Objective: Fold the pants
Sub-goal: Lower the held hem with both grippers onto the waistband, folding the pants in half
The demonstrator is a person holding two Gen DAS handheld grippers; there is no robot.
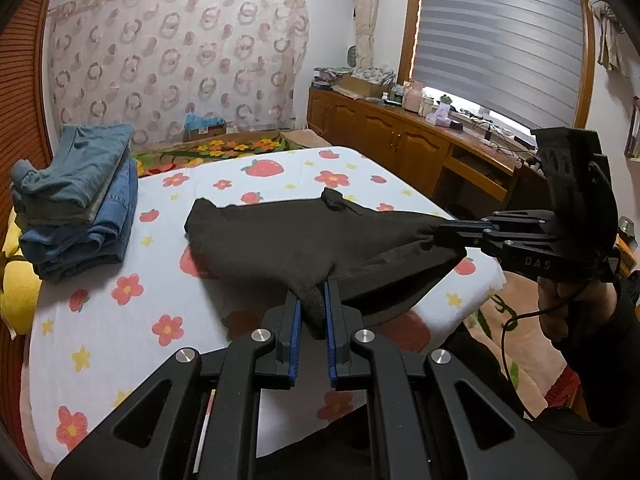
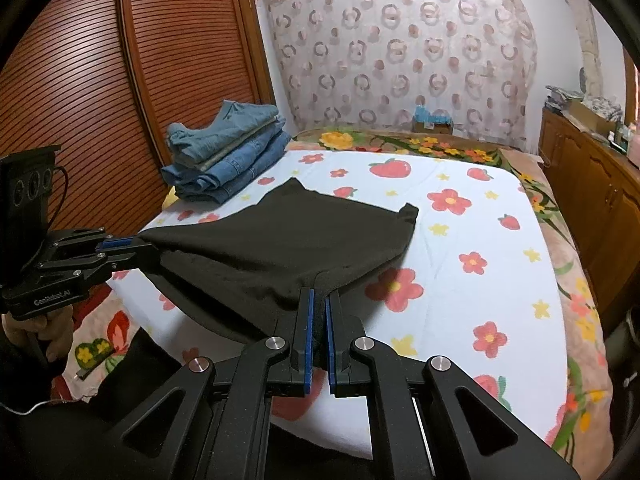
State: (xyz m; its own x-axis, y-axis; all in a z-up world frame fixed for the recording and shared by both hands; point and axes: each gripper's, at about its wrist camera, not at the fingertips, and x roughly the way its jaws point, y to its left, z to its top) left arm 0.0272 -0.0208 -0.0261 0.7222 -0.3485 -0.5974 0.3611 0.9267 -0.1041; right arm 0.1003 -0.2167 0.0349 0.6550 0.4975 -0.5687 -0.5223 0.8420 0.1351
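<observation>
Left wrist view: my left hand-held gripper (image 1: 313,312) pinches the near edge of the black pants (image 1: 296,240), lifted off the bed (image 1: 100,320); folded jeans stack (image 1: 76,204) far left.

Right wrist view: my right hand-held gripper (image 2: 318,320) clamps the same edge; open sheet lies rightward.

Both grippers, right gripper (image 2: 318,300) and left gripper (image 2: 134,250), pinch the black pants (image 2: 280,236), apparently lifting its near edge.
</observation>
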